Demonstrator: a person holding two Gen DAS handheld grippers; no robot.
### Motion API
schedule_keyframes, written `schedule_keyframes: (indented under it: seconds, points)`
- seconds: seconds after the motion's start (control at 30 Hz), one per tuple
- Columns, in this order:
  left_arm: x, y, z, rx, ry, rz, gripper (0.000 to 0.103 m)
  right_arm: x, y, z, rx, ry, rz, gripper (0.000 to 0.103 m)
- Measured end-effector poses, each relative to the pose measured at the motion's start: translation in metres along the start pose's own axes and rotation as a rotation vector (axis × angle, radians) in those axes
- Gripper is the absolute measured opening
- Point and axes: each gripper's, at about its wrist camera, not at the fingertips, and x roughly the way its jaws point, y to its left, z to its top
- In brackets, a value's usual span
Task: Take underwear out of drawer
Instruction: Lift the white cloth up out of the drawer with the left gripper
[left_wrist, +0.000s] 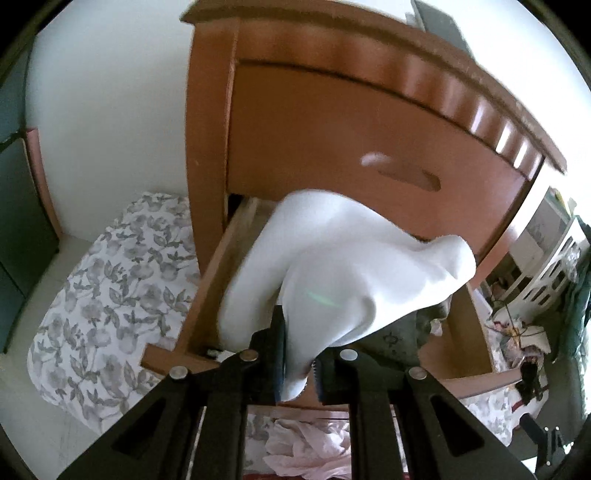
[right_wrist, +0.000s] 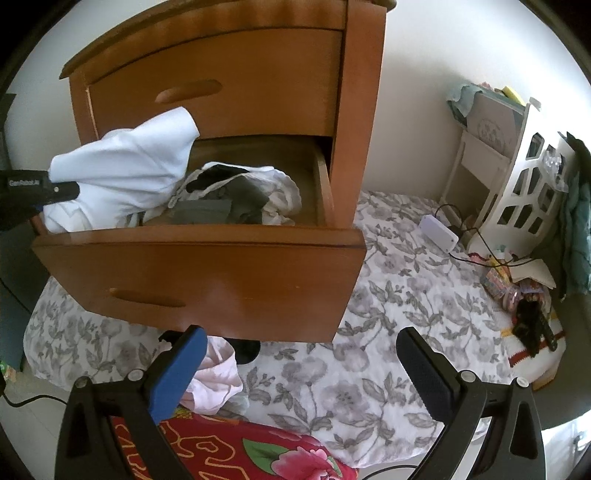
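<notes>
The white underwear (left_wrist: 343, 266) hangs pinched by one edge between the fingers of the left gripper (left_wrist: 299, 365), whose jaws are clamped tight on the cloth. From the right wrist view the garment (right_wrist: 125, 173) billows above the left end of the open drawer (right_wrist: 199, 273), just beside the drawer's left wall, with its upper flap in front of the closed top drawer (right_wrist: 221, 92). Its lower folds are at the drawer's front rim; whether they touch it cannot be told. Behind it in the drawer lies a heap of grey and white clothes (right_wrist: 236, 199); the drawer's right part shows bare wood. The right gripper (right_wrist: 303, 369) hovers with its jaws wide apart and nothing between them, in front of the drawer over the floral sheet (right_wrist: 388, 332). A pink garment (right_wrist: 218, 380) lies by its blue pad, and a red flowered cloth (right_wrist: 240, 454) lies beneath it.
</notes>
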Motion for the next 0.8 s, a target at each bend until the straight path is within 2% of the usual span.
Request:
schedule_keyframes:
  seconds: [0.2, 0.57, 0.8]
  points:
    - [-0.021, -0.002, 0.002, -0.014, -0.026, -0.023, 0.012, -0.004, 0.003, 0.000, -0.004, -0.007, 0.000, 0.103]
    - [-0.019, 0.001, 0.008, -0.037, -0.026, -0.041, 0.011, -0.007, 0.003, -0.001, -0.005, -0.011, 0.003, 0.103]
    - [-0.033, 0.000, 0.030, -0.023, -0.090, -0.039, 0.011, -0.008, 0.003, -0.001, -0.003, -0.011, 0.002, 0.103]
